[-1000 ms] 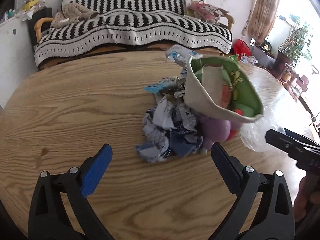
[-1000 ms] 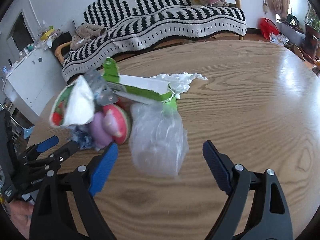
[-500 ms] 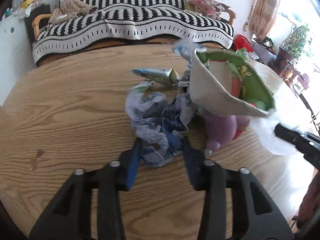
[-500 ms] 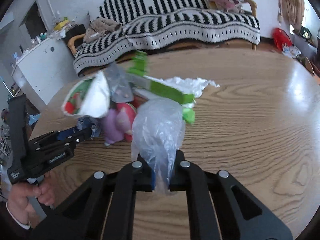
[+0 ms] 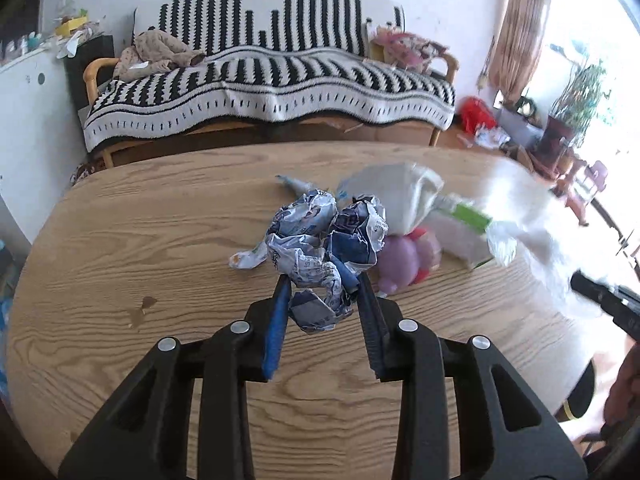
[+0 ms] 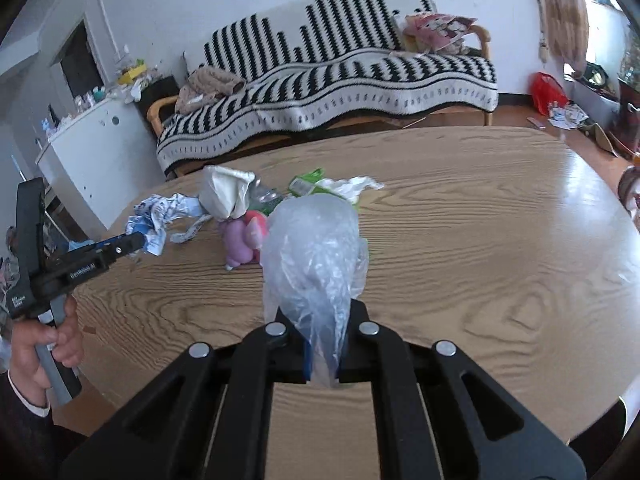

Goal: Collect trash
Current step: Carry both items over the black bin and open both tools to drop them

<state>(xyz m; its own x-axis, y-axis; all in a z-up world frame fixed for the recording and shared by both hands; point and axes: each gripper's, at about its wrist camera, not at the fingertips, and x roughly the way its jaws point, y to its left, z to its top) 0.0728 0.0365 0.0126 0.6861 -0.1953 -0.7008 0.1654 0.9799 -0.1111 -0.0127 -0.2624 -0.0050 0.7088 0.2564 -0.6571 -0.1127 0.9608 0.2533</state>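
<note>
Left wrist view: our left tongs (image 5: pixel 322 296) are clamped on a crumpled blue-and-white paper wad (image 5: pixel 320 248), lifted just above the wooden desk (image 5: pixel 120 248). Beyond the wad, on the desk, lie a purple-and-pink toy (image 5: pixel 402 258) and a white-green carton (image 5: pixel 460 224). Right wrist view: our right tongs (image 6: pixel 322 356) pinch the neck of a clear plastic bag (image 6: pixel 314 252), which stands up in front of the toy. Striped sofa (image 6: pixel 340 76) behind the desk.
</note>
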